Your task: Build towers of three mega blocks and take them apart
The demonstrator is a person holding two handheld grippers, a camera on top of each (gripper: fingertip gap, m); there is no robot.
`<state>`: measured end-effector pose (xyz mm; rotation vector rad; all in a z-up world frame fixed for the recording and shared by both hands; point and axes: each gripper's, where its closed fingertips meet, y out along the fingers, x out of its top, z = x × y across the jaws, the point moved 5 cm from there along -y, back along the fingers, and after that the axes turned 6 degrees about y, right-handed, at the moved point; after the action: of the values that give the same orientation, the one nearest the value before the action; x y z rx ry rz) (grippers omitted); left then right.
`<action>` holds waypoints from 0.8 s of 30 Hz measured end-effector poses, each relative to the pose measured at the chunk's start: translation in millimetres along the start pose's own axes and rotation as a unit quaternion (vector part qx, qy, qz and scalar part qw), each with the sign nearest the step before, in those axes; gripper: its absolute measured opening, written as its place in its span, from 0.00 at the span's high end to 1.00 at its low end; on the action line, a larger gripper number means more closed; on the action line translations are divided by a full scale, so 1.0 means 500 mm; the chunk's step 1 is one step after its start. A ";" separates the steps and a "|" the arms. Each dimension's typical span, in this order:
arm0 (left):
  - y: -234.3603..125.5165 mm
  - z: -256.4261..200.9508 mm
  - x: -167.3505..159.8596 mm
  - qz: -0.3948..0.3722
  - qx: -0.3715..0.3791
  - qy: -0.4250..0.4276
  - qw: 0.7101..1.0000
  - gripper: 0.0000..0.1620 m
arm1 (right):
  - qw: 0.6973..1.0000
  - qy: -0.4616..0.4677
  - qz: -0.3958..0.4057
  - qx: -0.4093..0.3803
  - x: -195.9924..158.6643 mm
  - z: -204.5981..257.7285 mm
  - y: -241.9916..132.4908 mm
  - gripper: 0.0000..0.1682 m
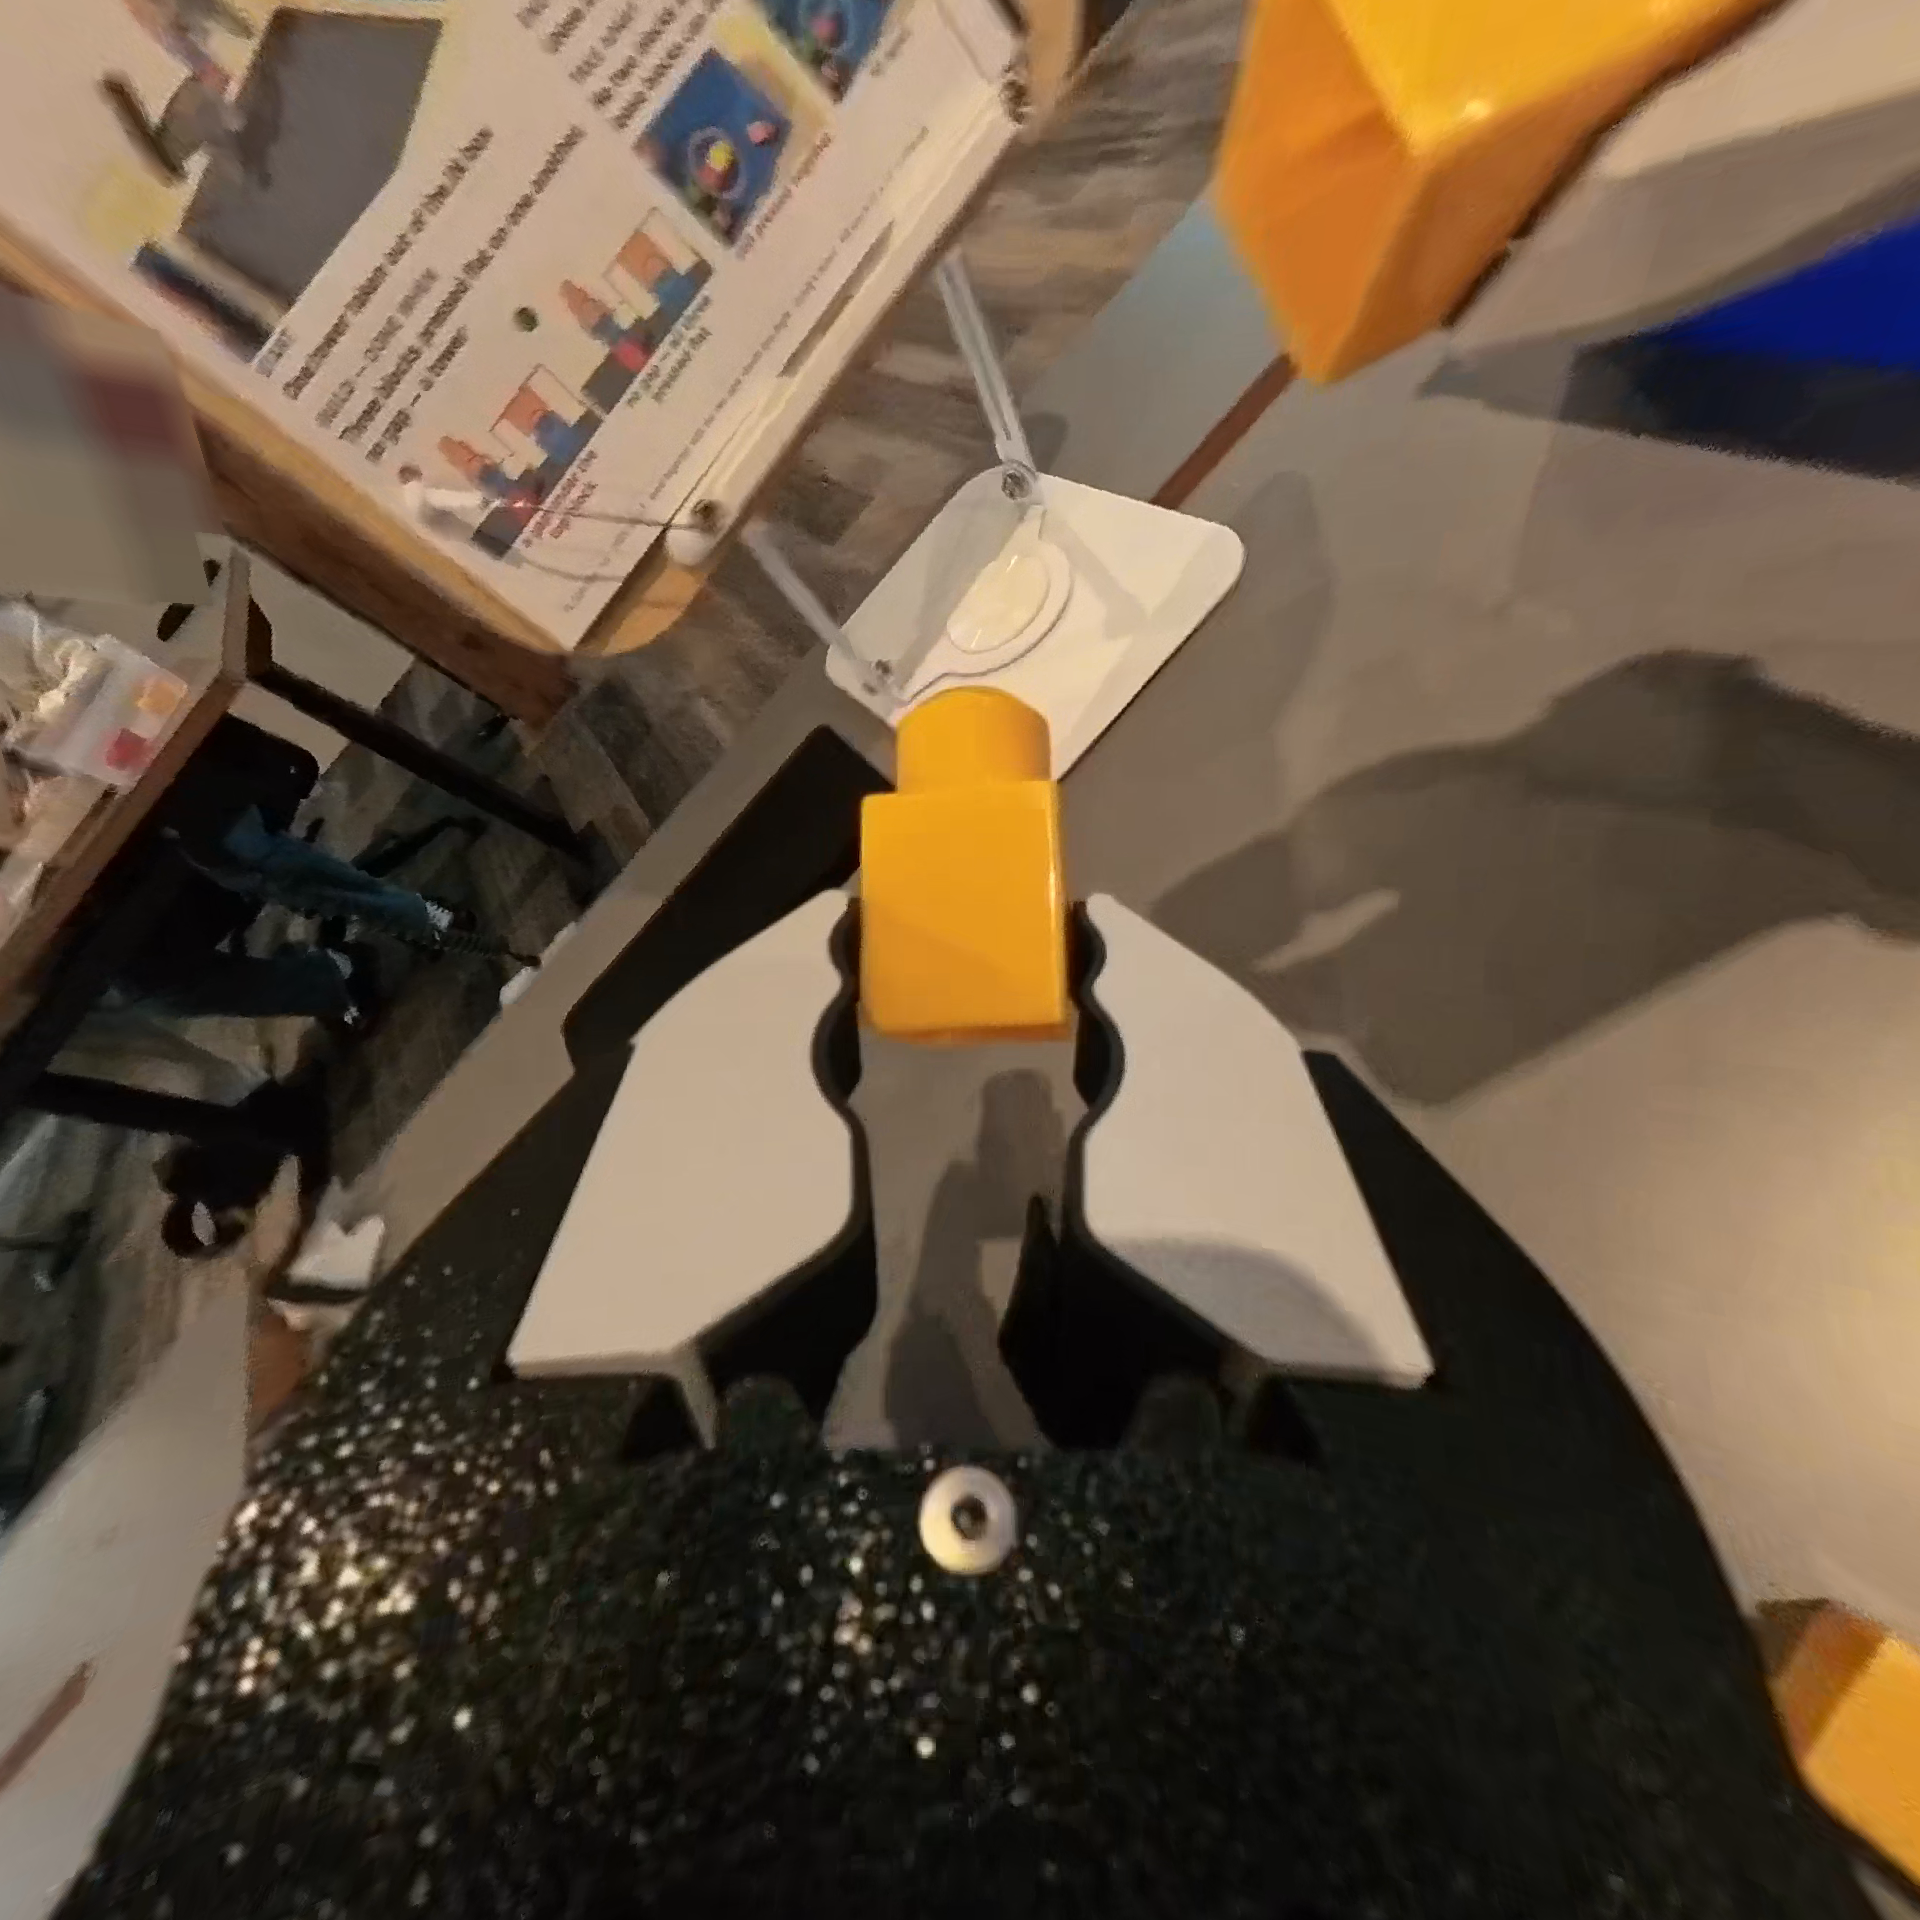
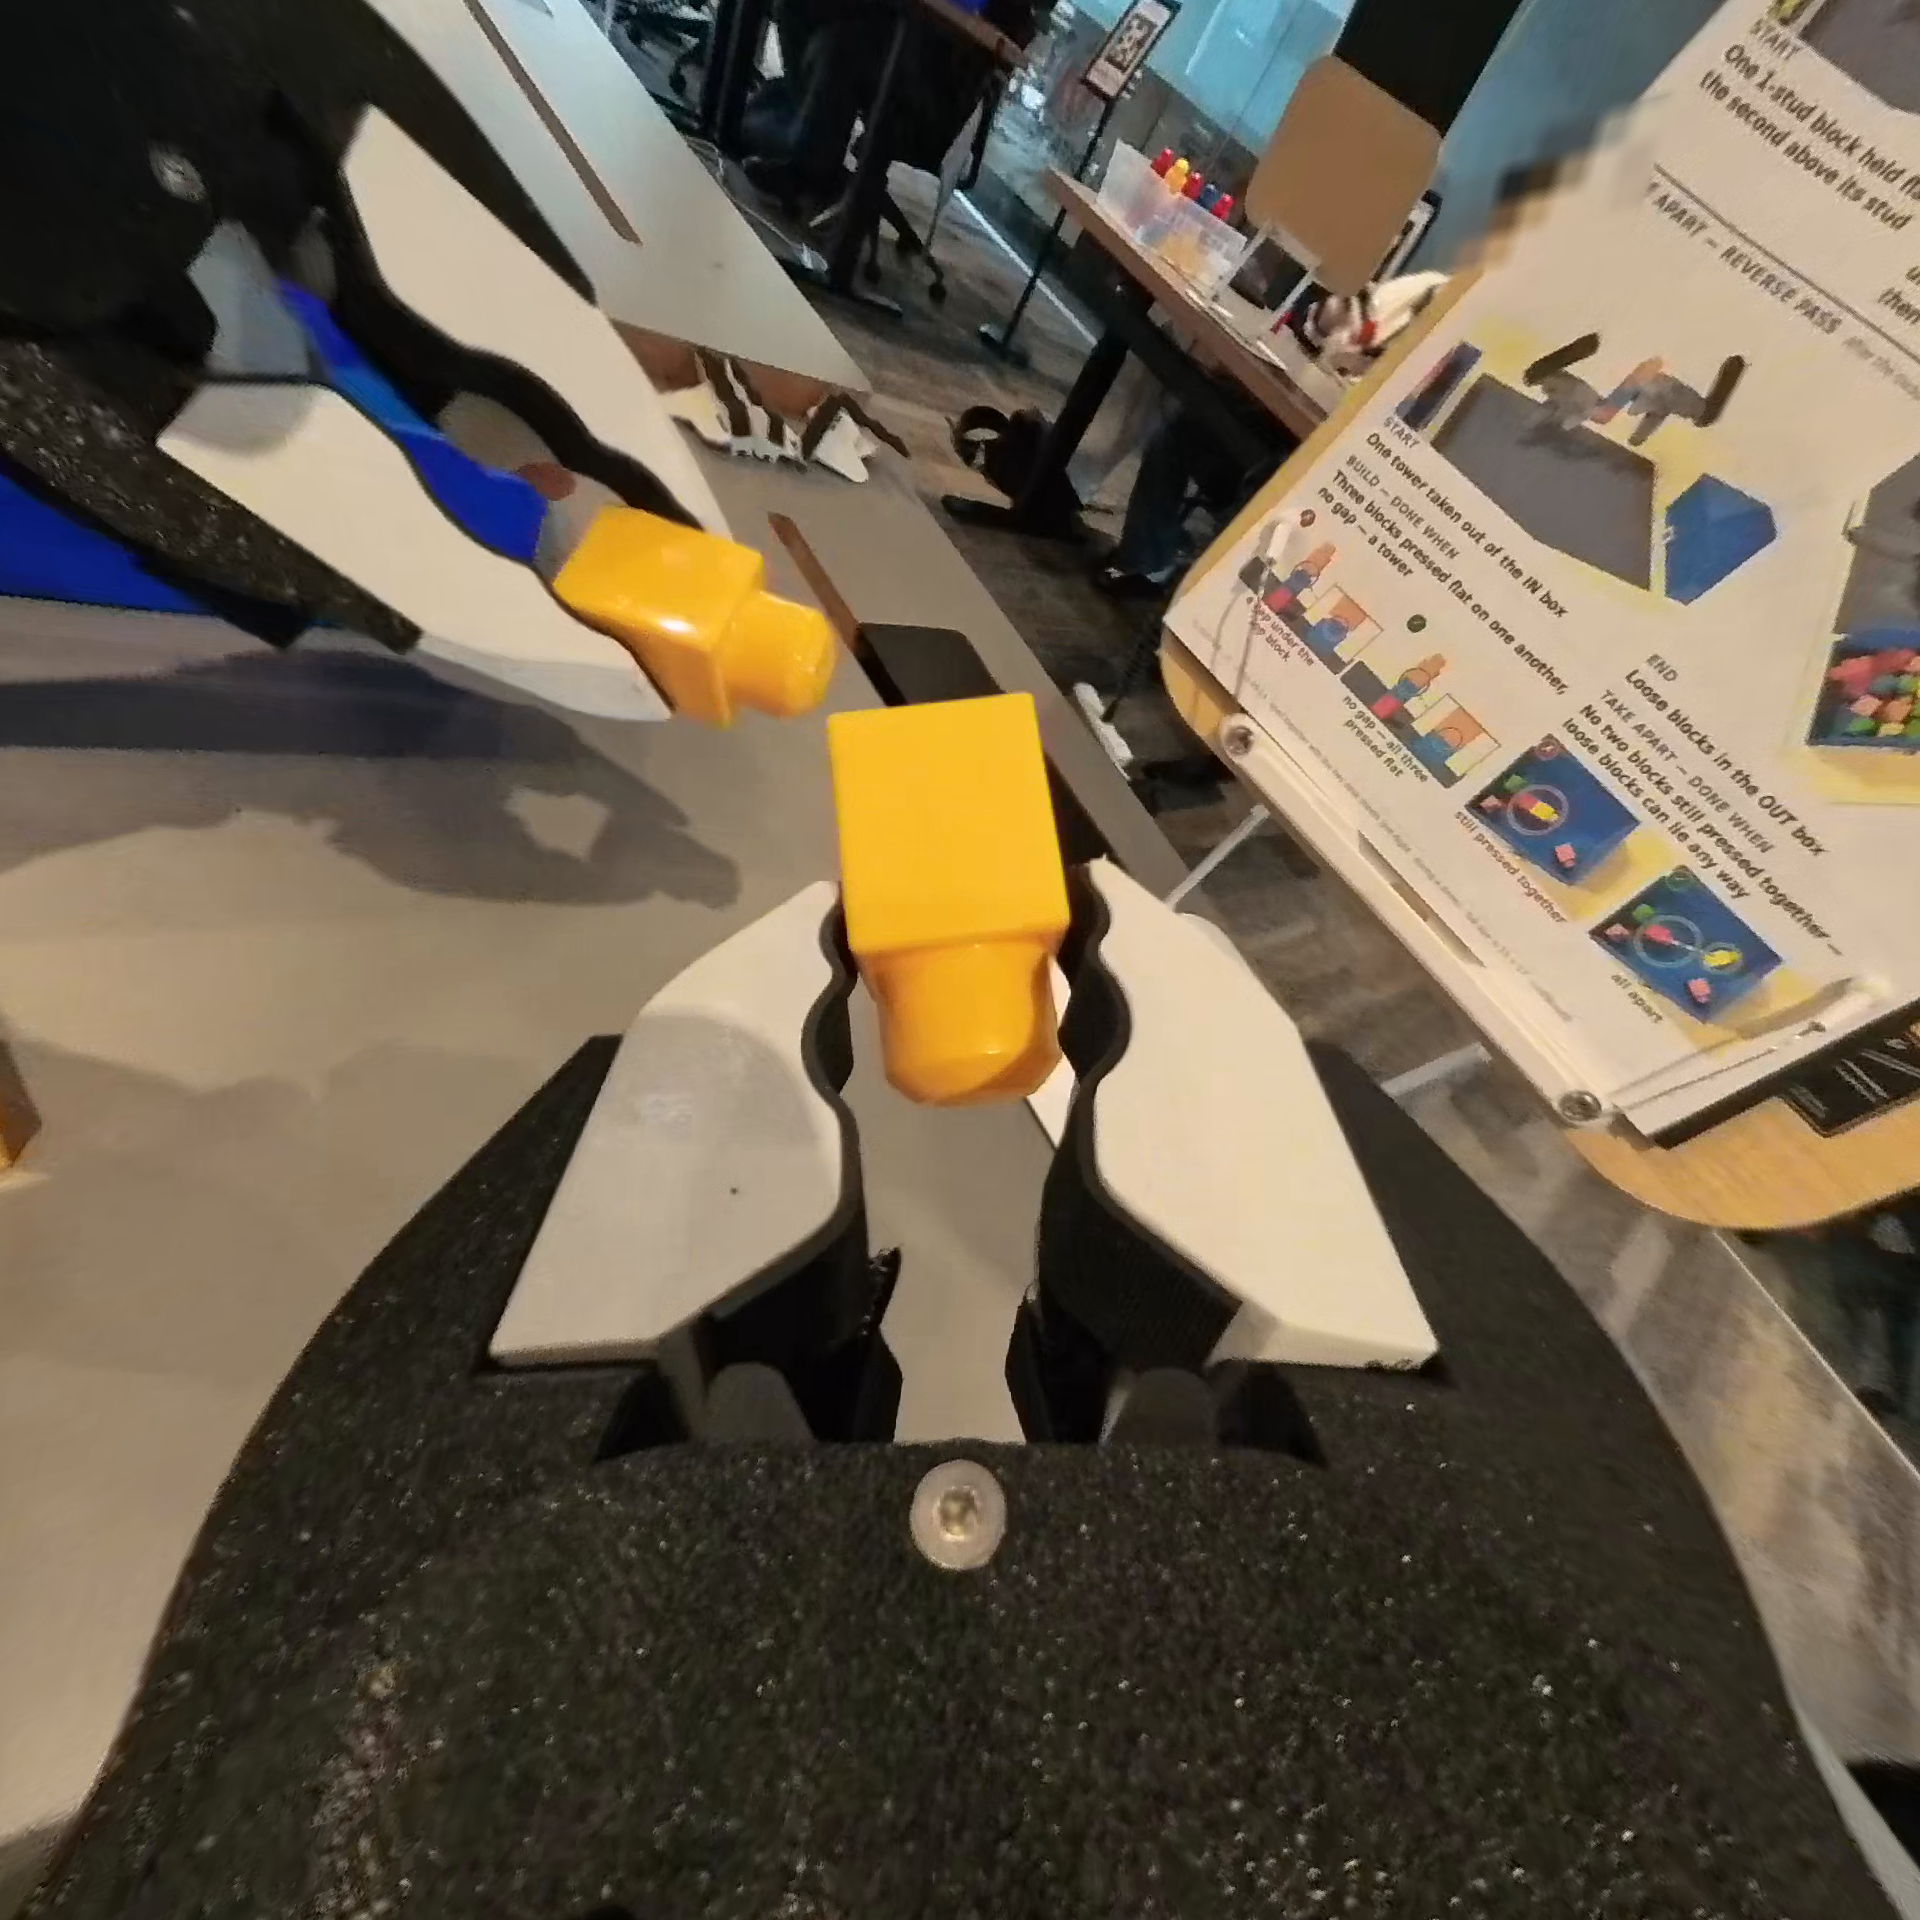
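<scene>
My left gripper (image 1: 961, 940) is shut on a yellow one-stud block (image 1: 966, 831), stud pointing away from the camera. My right gripper (image 2: 951, 920) is shut on a second yellow one-stud block (image 2: 940, 810), gripped near its stud, which points back toward the camera. In the right wrist view the left gripper (image 2: 582, 566) comes in from the upper left and its block (image 2: 675, 613) points its stud at the right block, a small gap apart. In the left wrist view the right block (image 1: 1382, 177) shows large at the top right, hollow underside visible.
Both grippers hover over a grey table (image 2: 312, 935). A blue bin (image 1: 1766, 322) stands beyond, also behind the left gripper (image 2: 62, 551). An instruction sheet on a clear stand (image 2: 1558, 644) stands at the right, with its white base (image 1: 1101, 592). Another yellow piece (image 1: 1860, 1756) lies at the lower right. It is some 20 cm from my left tips to the yellow piece (image 1: 1860, 1756).
</scene>
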<state>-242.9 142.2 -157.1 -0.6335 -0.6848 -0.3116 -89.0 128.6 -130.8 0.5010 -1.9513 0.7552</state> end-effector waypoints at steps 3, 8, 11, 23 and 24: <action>0.003 -0.030 -0.001 -0.027 -0.049 0.079 0.995 0.77 | 0.999 -0.022 0.019 0.030 -0.018 0.007 -0.010 0.78; -0.004 -0.079 -0.010 -0.093 -0.165 0.128 0.974 0.77 | 0.990 -0.066 0.063 0.104 -0.046 0.037 -0.024 0.78; -0.013 -0.087 -0.004 -0.127 -0.191 0.128 0.965 0.77 | 0.981 -0.092 0.094 0.139 -0.059 0.059 -0.024 0.78; -0.027 -0.109 0.012 -0.172 -0.207 0.176 0.947 0.78 | 0.968 -0.132 0.104 0.186 -0.061 0.100 -0.005 0.78; -0.027 -0.111 0.014 -0.175 -0.208 0.178 0.946 0.78 | 0.967 -0.133 0.103 0.189 -0.061 0.103 -0.004 0.78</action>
<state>-217.0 96.3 -179.9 -0.8281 -0.3782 -0.8959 -106.3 92.7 -175.5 0.6619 -2.1373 1.2622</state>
